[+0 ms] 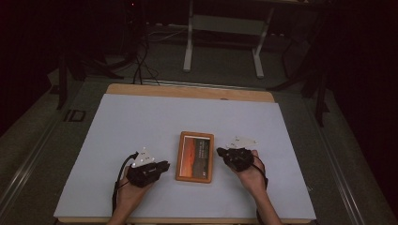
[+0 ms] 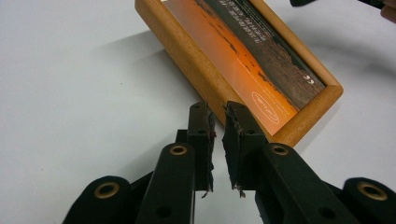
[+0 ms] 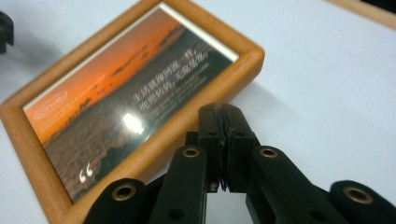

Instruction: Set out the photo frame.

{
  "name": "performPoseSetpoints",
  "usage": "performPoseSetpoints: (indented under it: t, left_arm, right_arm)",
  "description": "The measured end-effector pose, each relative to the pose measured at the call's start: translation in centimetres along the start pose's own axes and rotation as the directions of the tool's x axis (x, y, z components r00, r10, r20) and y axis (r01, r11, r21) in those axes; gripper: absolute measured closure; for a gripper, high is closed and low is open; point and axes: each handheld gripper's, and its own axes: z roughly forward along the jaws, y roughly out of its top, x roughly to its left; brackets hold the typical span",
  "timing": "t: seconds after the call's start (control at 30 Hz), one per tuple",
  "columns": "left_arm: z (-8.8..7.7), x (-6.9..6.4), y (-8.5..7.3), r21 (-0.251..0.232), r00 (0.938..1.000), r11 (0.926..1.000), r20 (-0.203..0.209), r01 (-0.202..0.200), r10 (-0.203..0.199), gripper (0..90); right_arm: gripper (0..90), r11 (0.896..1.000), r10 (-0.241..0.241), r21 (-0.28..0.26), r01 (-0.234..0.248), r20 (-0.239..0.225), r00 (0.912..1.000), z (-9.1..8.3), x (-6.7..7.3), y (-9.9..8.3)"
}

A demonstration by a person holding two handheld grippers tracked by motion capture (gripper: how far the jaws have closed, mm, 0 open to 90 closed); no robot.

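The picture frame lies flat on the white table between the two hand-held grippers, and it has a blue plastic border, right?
Not quite. The picture frame does lie flat on the white table between the left hand-held gripper and the right hand-held gripper, but its border is light brown wood, not blue plastic. The right gripper view shows the wood plainly.

The only lettering I can find stands on the picture in the wooden frame (image 3: 135, 100) lying before me: several rows of small white characters across its dark half, at the centre of my right gripper view, too blurred to read. A large white quotation mark sits at the lower left, and a small white oval logo on the orange part, illegible.
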Motion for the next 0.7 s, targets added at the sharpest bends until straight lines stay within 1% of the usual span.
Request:
performPoseSetpoints:
  t: [0.17,0.3,0.33,0.4,0.57,0.7]
  left_arm:
    - [-0.1,0.0,0.0,-0.007,1.0000,1.0000,0.000,-0.003,0.003,78.7]
    - [-0.2,0.0,0.0,-0.011,1.0000,0.9999,0.002,-0.002,0.002,76.0]
    - [-0.2,0.0,0.0,-0.011,1.0000,0.9999,0.002,-0.002,0.002,76.0]
    - [-0.4,0.0,0.0,-0.022,1.0000,0.9997,0.007,-0.001,0.001,71.9]
    - [-0.4,0.1,0.0,-0.025,0.9997,0.9997,0.023,0.001,-0.001,66.6]
    - [-0.3,-0.1,0.0,-0.025,0.9995,0.9997,0.031,-0.001,0.002,63.2]
  right_arm:
    - [87.9,0.999,-0.004,-0.038,0.004,-0.014,0.9999,-0.1,0.1,1.1]
    - [89.3,0.999,-0.021,-0.047,0.020,-0.020,0.9996,0.0,0.2,1.7]
    - [89.3,0.998,-0.024,-0.051,0.023,-0.023,0.9995,0.2,0.3,1.9]
    - [90.0,0.998,-0.030,-0.061,0.028,-0.035,0.9989,0.7,0.3,2.4]
    - [90.0,0.997,-0.043,-0.063,0.040,-0.048,0.9979,1.6,0.6,3.1]
    - [90.0,0.997,-0.055,-0.057,0.053,-0.027,0.9981,2.4,0.7,3.4]
